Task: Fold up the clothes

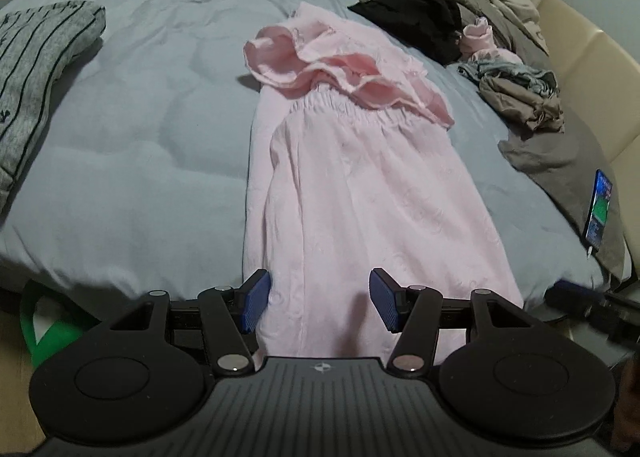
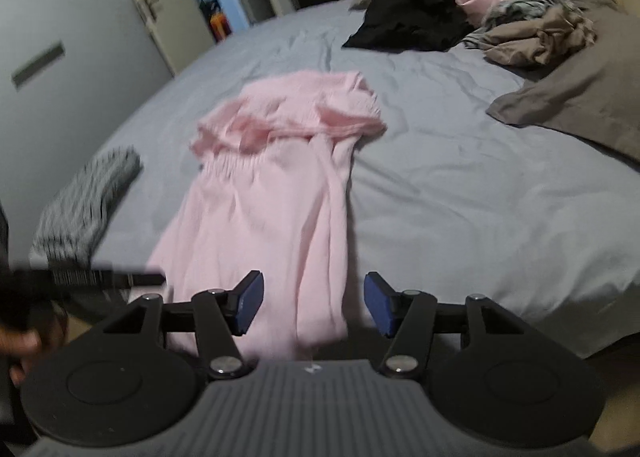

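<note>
The pink garment [image 1: 360,193] lies lengthwise on the bed [image 1: 152,129], already narrowed by side folds, with its ruffled upper part [image 1: 320,69] bunched at the far end and its near hem hanging over the bed edge toward both grippers. The left gripper [image 1: 320,303] stands with jaws wide over the near hem, nothing pinched between its pads. The right gripper [image 2: 314,305] also stands apart over the hem's right portion, its jaws opening, with fabric below them but not clamped. Risk one: the thin cloth may be caught in a single layer only, so the side folds would open on lifting. Risk two: uneven grasp heights between the two grippers would skew the fold line. Risk three: the bunched ruffles may prevent a flat fold. The striped grey garment [image 1: 36,69] at left and the unfolded pile [image 1: 452,5] at right lie well apart and pose little snag hazard.
</note>
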`<state>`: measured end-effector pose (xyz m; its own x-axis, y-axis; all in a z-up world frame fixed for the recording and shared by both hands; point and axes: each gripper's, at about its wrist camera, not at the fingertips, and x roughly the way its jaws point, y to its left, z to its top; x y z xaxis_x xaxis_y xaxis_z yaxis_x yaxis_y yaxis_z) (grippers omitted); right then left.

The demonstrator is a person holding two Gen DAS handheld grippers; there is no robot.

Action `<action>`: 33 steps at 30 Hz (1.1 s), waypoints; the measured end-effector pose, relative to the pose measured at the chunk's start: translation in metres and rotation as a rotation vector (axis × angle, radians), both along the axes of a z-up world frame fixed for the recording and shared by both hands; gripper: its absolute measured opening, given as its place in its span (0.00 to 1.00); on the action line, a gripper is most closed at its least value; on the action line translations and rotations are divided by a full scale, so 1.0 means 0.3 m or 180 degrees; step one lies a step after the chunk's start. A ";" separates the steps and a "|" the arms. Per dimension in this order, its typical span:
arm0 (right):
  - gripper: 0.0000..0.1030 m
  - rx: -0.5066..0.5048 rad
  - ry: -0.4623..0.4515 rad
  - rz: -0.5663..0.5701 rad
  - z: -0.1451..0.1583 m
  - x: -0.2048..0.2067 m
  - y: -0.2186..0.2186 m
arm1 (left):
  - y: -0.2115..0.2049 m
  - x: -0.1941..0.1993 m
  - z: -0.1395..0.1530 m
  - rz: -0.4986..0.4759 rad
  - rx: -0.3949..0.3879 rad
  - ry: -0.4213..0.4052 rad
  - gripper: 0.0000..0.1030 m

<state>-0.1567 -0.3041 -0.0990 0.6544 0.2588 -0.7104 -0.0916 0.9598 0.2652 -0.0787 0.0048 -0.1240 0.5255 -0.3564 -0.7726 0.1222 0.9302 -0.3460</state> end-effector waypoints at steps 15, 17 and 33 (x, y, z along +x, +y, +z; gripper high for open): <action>0.58 -0.0340 0.0095 0.0126 0.035 0.065 0.104 | -0.015 0.003 -0.017 -0.0105 -0.0104 0.0066 0.51; 0.58 -0.0377 0.0114 0.0125 0.030 0.070 0.109 | -0.017 -0.004 -0.019 -0.0097 -0.0114 0.0059 0.51; 0.59 -0.0379 0.0193 0.0096 -0.009 0.087 0.130 | -0.028 -0.025 -0.028 -0.0255 0.0003 0.0018 0.51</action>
<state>-0.1305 -0.2651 -0.1019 0.6026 0.1892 -0.7753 -0.1081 0.9819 0.1556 -0.0862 -0.0036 -0.1325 0.4909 -0.3965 -0.7757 0.1944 0.9178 -0.3462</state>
